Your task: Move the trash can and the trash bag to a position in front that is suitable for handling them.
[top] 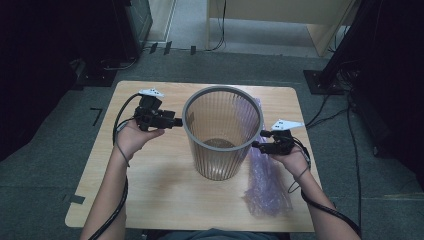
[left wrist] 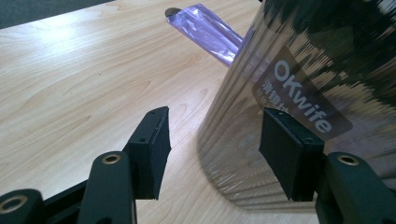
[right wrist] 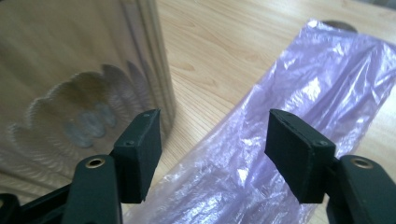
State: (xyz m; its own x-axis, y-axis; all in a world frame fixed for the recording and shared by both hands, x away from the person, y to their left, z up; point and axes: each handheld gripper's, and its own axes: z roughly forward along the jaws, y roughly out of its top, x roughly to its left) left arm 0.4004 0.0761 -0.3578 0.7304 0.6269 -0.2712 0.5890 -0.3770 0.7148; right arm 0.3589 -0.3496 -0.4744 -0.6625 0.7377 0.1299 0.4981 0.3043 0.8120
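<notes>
Tools (top: 178, 121) (top: 259, 139) gape empty beside ribbed translucent round bin (top: 222, 132), crinkled purple plastic bag (top: 265, 187) on wood-grain table (top: 150, 190).

Bin (top: 222, 132) stands upright mid-table (top: 150, 195), w/ plastic bag (top: 267, 185) lying flat on table at its right, running from behind bin toward near edge. Left gripper (top: 175, 121) just left of bin rim, right gripper (top: 259, 139) just right of it, above bag. Both grippers apart from bin, nothing btw jaws
</notes>
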